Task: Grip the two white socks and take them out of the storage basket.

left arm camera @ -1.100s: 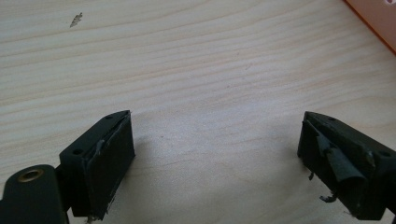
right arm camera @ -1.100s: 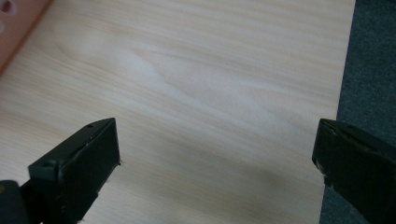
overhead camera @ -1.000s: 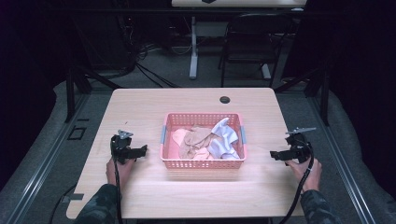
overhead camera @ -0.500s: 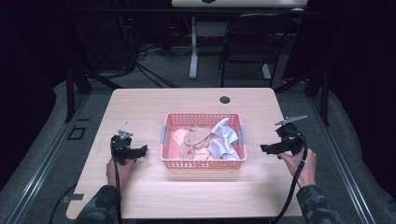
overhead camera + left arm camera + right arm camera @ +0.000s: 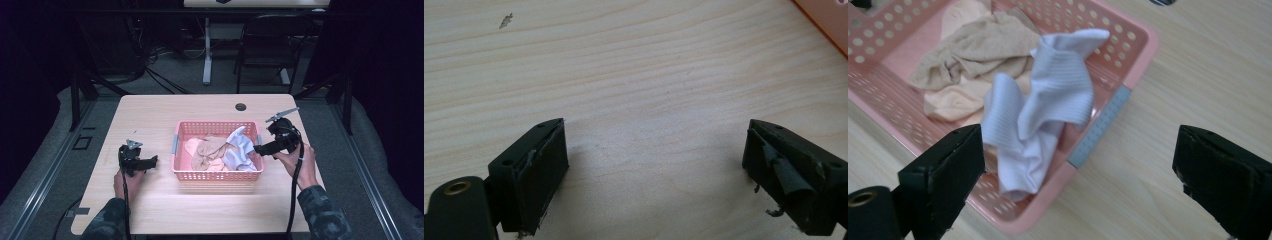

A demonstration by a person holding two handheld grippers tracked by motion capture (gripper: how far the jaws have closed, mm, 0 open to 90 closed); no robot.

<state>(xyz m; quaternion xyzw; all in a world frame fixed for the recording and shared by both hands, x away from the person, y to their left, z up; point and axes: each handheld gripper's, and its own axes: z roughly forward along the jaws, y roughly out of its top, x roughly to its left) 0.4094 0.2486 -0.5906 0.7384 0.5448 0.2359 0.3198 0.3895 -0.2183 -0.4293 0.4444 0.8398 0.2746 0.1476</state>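
Our right gripper (image 5: 257, 148) hung over the right end of the pink basket (image 5: 218, 175), its jaws apart with nothing between them after easing slightly inward, and it pointed toward the clothes inside. From that gripper's own view we looked down past the two black jaws onto a crumpled white sock (image 5: 1040, 120) lying against the basket's near corner, beside a grey handle strip (image 5: 1099, 129) on the rim. Touching the white sock lay a bunched tan sock (image 5: 975, 47), and under that a paler peach one (image 5: 950, 105). Our left gripper (image 5: 152, 161) sat low over the wooden table (image 5: 150, 115), well apart from the basket's left side, jaws spread wide and empty; its own view gave us bare wood grain and just the basket's corner (image 5: 824, 22). A small dark round hole (image 5: 241, 107) showed near the table's far edge.
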